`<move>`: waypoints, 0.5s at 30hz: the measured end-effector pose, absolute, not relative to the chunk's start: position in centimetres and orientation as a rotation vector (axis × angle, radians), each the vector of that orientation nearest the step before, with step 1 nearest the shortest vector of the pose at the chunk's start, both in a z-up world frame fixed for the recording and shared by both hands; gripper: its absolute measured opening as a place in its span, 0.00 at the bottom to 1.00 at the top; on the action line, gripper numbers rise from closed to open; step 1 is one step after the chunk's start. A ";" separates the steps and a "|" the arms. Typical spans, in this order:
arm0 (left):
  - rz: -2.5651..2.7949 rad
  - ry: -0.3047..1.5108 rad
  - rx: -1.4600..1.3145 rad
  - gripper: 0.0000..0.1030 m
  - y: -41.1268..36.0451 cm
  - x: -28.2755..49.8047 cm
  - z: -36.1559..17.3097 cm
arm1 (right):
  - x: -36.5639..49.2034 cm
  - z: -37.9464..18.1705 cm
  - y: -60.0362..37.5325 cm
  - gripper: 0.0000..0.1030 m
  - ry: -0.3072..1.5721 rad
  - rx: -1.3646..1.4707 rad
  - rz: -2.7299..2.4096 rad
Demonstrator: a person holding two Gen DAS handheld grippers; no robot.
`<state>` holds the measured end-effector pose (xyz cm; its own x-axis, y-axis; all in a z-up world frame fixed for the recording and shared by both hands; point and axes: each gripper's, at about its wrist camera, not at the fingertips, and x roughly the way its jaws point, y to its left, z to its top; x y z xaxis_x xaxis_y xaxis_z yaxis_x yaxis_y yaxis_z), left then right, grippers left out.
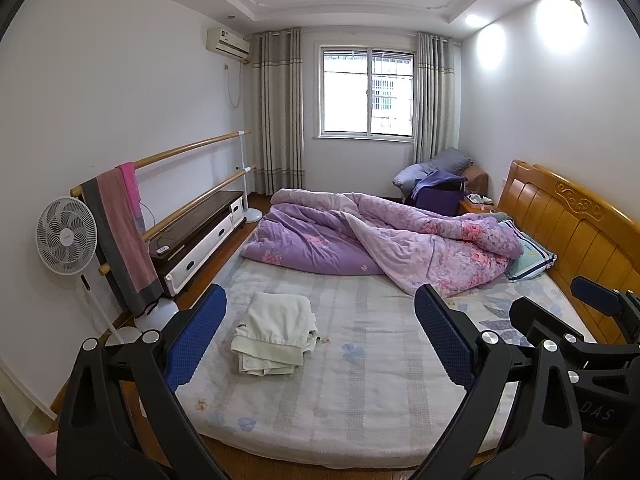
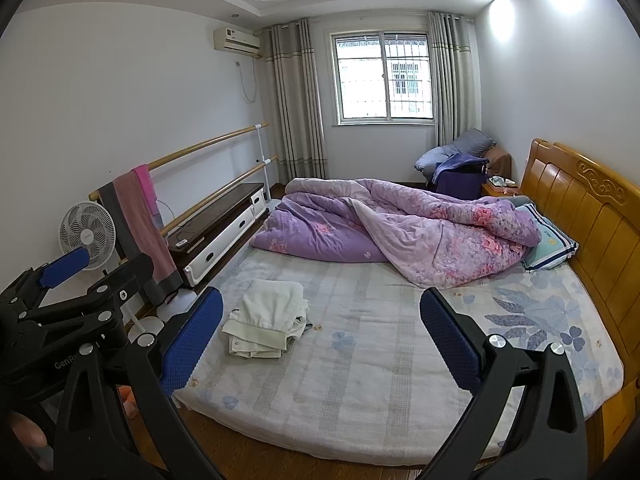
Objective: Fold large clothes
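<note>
A white garment (image 1: pixel 276 332) lies folded in a stack on the near left part of the bed (image 1: pixel 360 392); it also shows in the right wrist view (image 2: pixel 268 316). My left gripper (image 1: pixel 320 320) is open and empty, held above the bed's foot edge, with the garment between its blue fingers (image 1: pixel 196 340). My right gripper (image 2: pixel 320 320) is open and empty too, level with the left one and to its right. The right gripper shows at the right edge of the left wrist view (image 1: pixel 592 312). The left gripper shows at the left of the right wrist view (image 2: pixel 64 268).
A crumpled purple floral quilt (image 1: pixel 384 240) covers the far half of the bed. A pillow (image 1: pixel 532 256) lies by the wooden headboard (image 1: pixel 580 216). A fan (image 1: pixel 68 236), a rail with a hanging towel (image 1: pixel 120 232) and a low cabinet (image 1: pixel 200 236) line the left wall.
</note>
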<state>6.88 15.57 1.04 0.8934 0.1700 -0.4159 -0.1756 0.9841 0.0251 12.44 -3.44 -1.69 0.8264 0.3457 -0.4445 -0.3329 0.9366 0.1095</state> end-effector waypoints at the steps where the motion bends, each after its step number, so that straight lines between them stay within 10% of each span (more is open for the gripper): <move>1: 0.178 0.431 -0.013 0.92 15.6 6.8 1.0 | 12.4 -1.7 -3.5 0.93 0.477 0.027 0.360; 15: 0.180 0.431 -0.011 0.92 15.5 6.9 1.0 | 12.5 -1.7 -3.6 0.93 0.479 0.028 0.360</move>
<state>6.93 15.50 0.96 0.8928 0.1708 -0.4168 -0.1756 0.9841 0.0271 12.48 -3.59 -1.70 0.8260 0.3451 -0.4457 -0.3323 0.9368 0.1096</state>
